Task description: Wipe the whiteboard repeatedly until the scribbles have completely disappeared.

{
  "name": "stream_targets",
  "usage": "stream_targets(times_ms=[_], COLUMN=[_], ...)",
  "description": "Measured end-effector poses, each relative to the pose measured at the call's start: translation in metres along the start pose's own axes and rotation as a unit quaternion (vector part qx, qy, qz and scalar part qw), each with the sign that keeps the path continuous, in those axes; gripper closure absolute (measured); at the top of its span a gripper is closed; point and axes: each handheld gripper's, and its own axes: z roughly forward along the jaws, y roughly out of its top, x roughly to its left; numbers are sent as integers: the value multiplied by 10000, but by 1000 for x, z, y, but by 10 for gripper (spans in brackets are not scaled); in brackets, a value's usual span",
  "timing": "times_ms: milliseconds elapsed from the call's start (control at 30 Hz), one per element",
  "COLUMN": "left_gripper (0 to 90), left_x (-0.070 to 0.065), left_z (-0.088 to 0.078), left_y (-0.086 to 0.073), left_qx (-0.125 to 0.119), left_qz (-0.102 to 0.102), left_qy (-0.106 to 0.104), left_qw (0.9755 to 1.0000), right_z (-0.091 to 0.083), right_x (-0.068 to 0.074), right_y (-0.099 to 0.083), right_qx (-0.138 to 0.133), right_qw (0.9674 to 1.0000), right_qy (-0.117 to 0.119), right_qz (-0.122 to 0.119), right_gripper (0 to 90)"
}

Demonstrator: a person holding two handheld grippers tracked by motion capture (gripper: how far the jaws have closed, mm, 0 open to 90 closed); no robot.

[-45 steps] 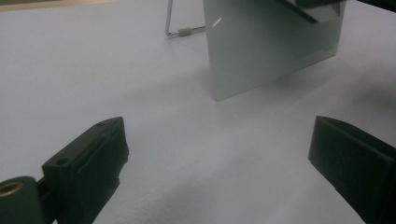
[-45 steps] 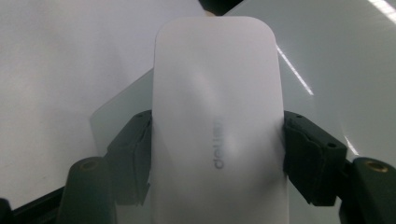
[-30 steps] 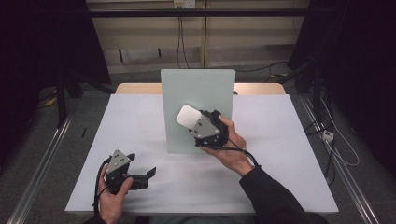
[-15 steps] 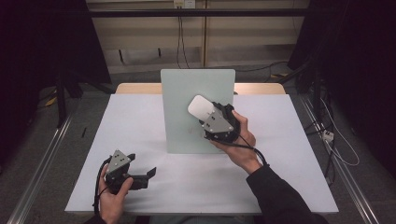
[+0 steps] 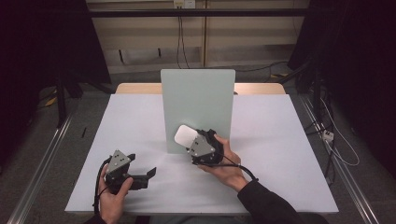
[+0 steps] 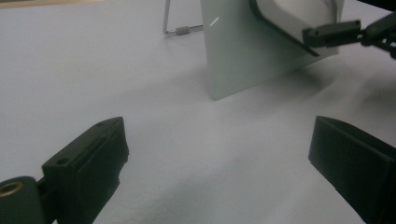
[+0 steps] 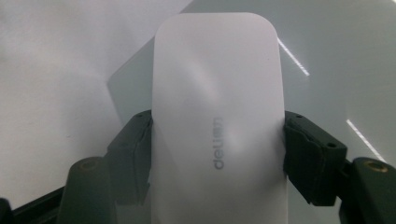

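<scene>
White eraser (image 5: 185, 136), a flat rounded block with grey lettering on its face, is held at the lower front of the pale green board (image 5: 198, 100), close against its surface; whether the two touch cannot be told. The worktop (image 5: 280, 140), covered in white, carries the board, which stands upright near its middle, propped by a wire stand (image 6: 175, 31) at the back. The right gripper (image 5: 196, 142), held in the person's right hand (image 5: 226, 163), has its jaws closed on the long sides of the eraser, one pad (image 7: 135, 149) pressing on each side. The left gripper (image 5: 140, 177), held in the left hand (image 5: 112, 198), lies low over the worktop near its front left, well apart from the board; its jaws stand wide open with nothing between them.
</scene>
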Motion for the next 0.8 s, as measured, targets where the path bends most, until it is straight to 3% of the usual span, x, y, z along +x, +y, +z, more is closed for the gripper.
stream_targets(times_ms=[200,367,400,433,533,633,800], left_gripper=[45,45,45,45,45,45,45], left_x=[-1,0,0,0,0,0,0], left_z=[0,0,0,0,0,0,0], left_y=[0,0,0,0,0,0,0], left_qx=[9,-11,-4,-8,-8,-7,-5], left_qz=[25,-14,-4,-1,2,5,5], left_qy=[-3,-3,-6,-7,2,2,-7], left_qw=[10000,10000,10000,10000,10000,10000,10000], right_z=[5,-6,-6,-12,-18,-20,-18], right_x=[3,-26,-26,-38,-54,-63,-61], right_y=[7,17,17,22,28,32,34], right_qx=[46,-171,-171,-229,-319,-381,-409], right_qw=[9998,9996,9996,9990,9977,9967,9961], right_qy=[132,-219,-219,-370,-560,-681,-766], right_qz=[-117,46,46,90,187,215,155], right_gripper=[316,316,316,316,316,316,316])
